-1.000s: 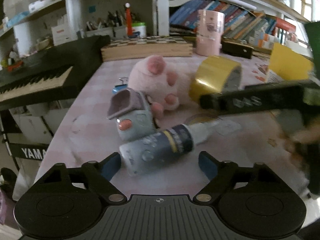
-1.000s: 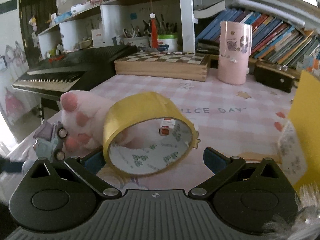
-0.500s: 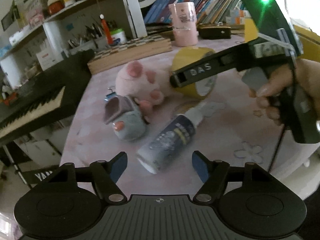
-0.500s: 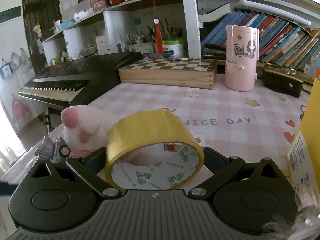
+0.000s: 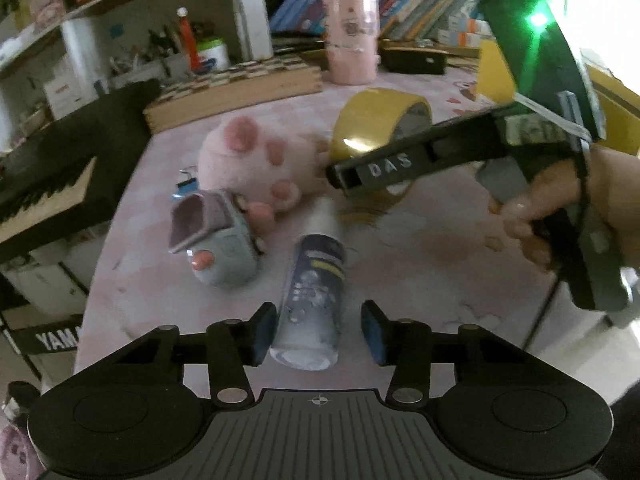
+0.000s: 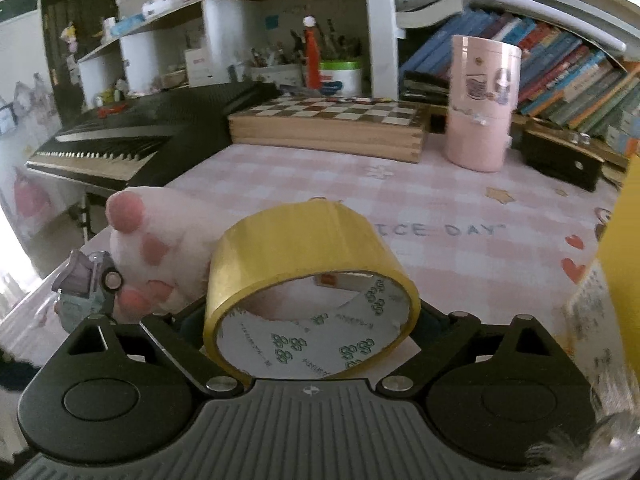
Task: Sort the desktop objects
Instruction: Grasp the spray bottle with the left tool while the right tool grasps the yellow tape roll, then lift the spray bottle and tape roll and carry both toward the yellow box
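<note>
Two grippers close in on a cluttered pink desk. The left gripper (image 5: 318,336) has just been narrowing around a spray bottle (image 5: 314,292) lying on the cloth, its left pad at the bottle's side, the right pad still clear. The right gripper (image 6: 312,320) has just been closing on a tape roll (image 6: 308,280) standing on edge beside a plush paw (image 6: 148,248); whether its fingers touch is hidden. Either round object could roll or squirt free under an off-centre squeeze.
</note>
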